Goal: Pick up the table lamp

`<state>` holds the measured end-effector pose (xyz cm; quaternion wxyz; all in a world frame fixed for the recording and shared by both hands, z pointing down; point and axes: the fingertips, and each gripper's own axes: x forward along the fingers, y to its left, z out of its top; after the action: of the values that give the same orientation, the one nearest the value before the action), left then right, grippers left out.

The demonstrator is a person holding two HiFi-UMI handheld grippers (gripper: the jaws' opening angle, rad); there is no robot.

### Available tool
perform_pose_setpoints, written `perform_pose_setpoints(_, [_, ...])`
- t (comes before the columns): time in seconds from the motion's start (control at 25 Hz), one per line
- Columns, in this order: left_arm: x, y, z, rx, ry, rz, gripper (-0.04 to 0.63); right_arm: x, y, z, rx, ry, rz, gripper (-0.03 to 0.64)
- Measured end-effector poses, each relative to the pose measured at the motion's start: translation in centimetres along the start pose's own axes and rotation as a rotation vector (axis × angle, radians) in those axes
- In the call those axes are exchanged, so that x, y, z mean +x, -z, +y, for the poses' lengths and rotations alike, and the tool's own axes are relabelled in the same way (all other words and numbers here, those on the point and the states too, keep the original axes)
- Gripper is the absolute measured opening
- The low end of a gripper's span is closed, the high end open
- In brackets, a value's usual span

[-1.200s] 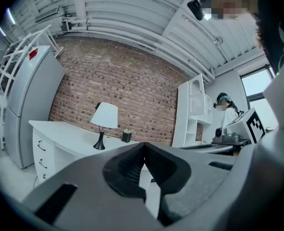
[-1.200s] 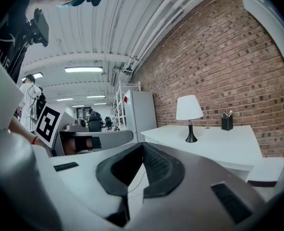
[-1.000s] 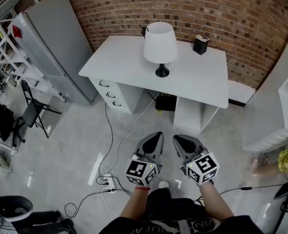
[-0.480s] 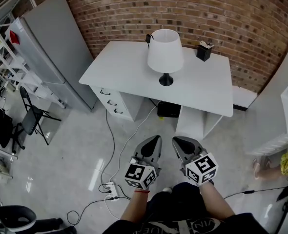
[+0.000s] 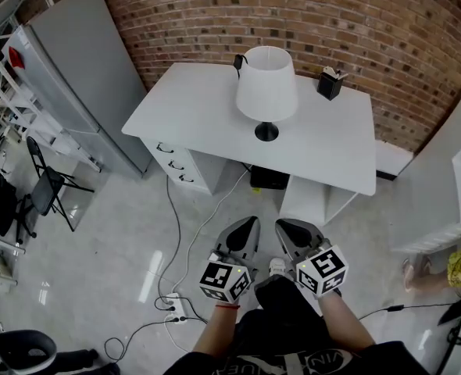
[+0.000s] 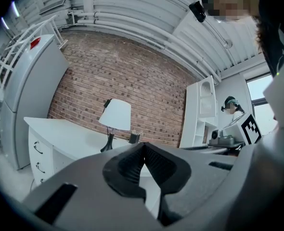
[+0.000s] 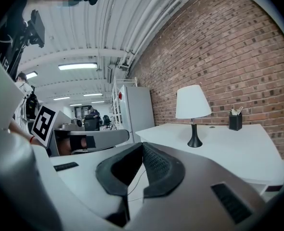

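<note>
The left gripper (image 5: 246, 229) has its jaws clenched tip to tip with nothing between them, and the right gripper (image 5: 287, 231) is the same, pressed together and empty. The two are held side by side, low in front of the person. Both point toward the table lamp (image 5: 266, 84) and are well apart from it, with bare floor in between. That looks like a carrying posture for the approach rather than a readied grasp, and the jaws would have to part before either could take the thin stem.

The lamp is the only one. It stands upright on the white counter (image 5: 199, 112), toward the brick wall (image 5: 355, 22), with its white shade above a black foot. One black pen holder (image 5: 329, 84) sits to the right of the lamp, near the wall and apart from it. Left of the lamp and below it, the counter's drawer front shows three handles (image 5: 172, 162). Further left of the lamp stands one grey cabinet (image 5: 74, 76).
</note>
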<state>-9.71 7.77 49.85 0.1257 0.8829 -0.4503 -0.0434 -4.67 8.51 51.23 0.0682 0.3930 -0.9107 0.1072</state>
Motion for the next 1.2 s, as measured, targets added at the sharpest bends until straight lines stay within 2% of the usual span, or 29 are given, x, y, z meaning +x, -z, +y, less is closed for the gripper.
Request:
perform_pose_setpoints(0.24, [3.8,-1.0,2.1,0.008,-0.006,-0.004,0.006,2.9,-1.2,-3.4,0.002,-0.007,-0.011,0.002])
perform_pose_setpoints(0.68, [12.5,-2.1,4.2,0.018,0.034,0.014,0.006,7.7,-2.7,-10.7,0.021,-0.005,0.000,0.002])
perform_pose_setpoints(1.2, [17.9,-1.3,7.8,-0.011,0.003,0.046,0.006,12.6,-2.1,-15.2,0.046,-0.044,0.044,0.002])
